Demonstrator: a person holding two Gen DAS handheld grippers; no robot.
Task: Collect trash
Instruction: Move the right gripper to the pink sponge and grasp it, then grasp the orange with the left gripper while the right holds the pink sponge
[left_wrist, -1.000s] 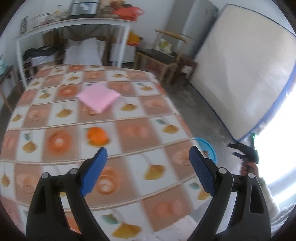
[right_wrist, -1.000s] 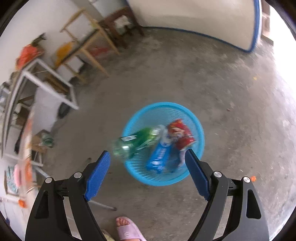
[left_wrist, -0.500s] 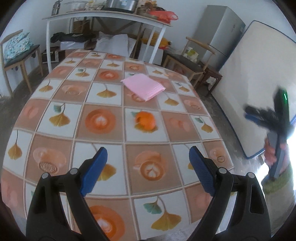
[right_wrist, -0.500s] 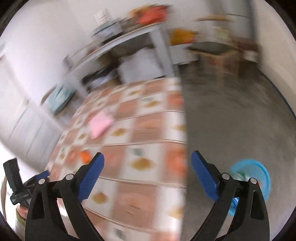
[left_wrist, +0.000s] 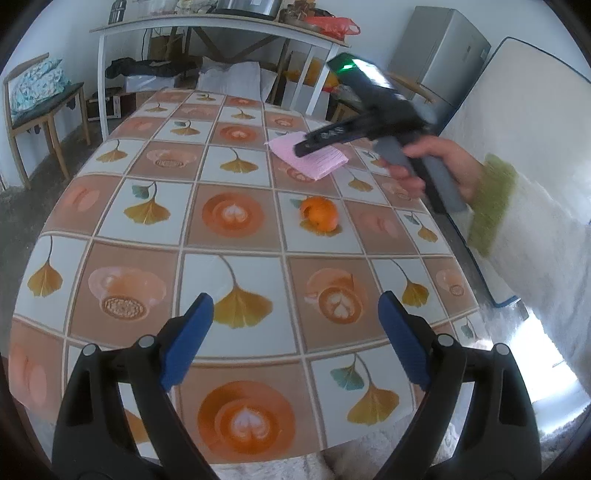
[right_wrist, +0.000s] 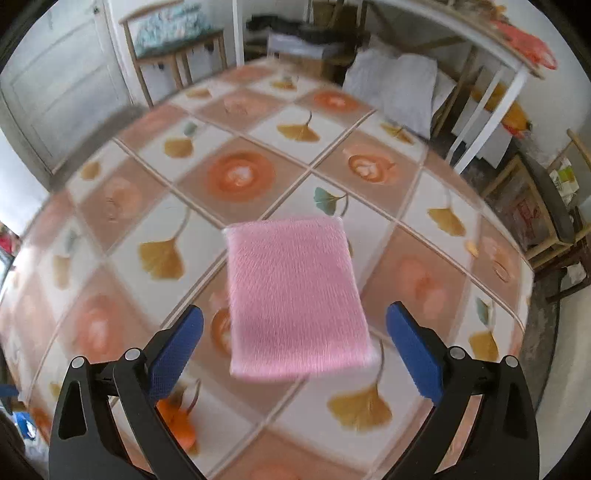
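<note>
An orange peel (left_wrist: 318, 213) lies on the patterned tablecloth (left_wrist: 147, 206) near the table's middle; it also shows at the lower left of the right wrist view (right_wrist: 177, 421). A folded pink cloth (right_wrist: 293, 295) lies flat beyond it (left_wrist: 314, 160). My left gripper (left_wrist: 295, 339) is open and empty above the table's near edge. My right gripper (right_wrist: 295, 350) is open and empty, hovering just above the near edge of the pink cloth. In the left wrist view the right tool (left_wrist: 369, 122) is held over the cloth by a hand.
A wooden chair (left_wrist: 40, 107) stands left of the table. A white shelf table (left_wrist: 221, 33) with clutter stands behind, with a pillow (left_wrist: 236, 79) under it. A fridge (left_wrist: 443, 48) and a leaning mattress (left_wrist: 524, 140) are at the right.
My right gripper swung from over the blue floor basket up to the table and now hovers over the pink cloth. My left gripper shifted to face the table squarely.
</note>
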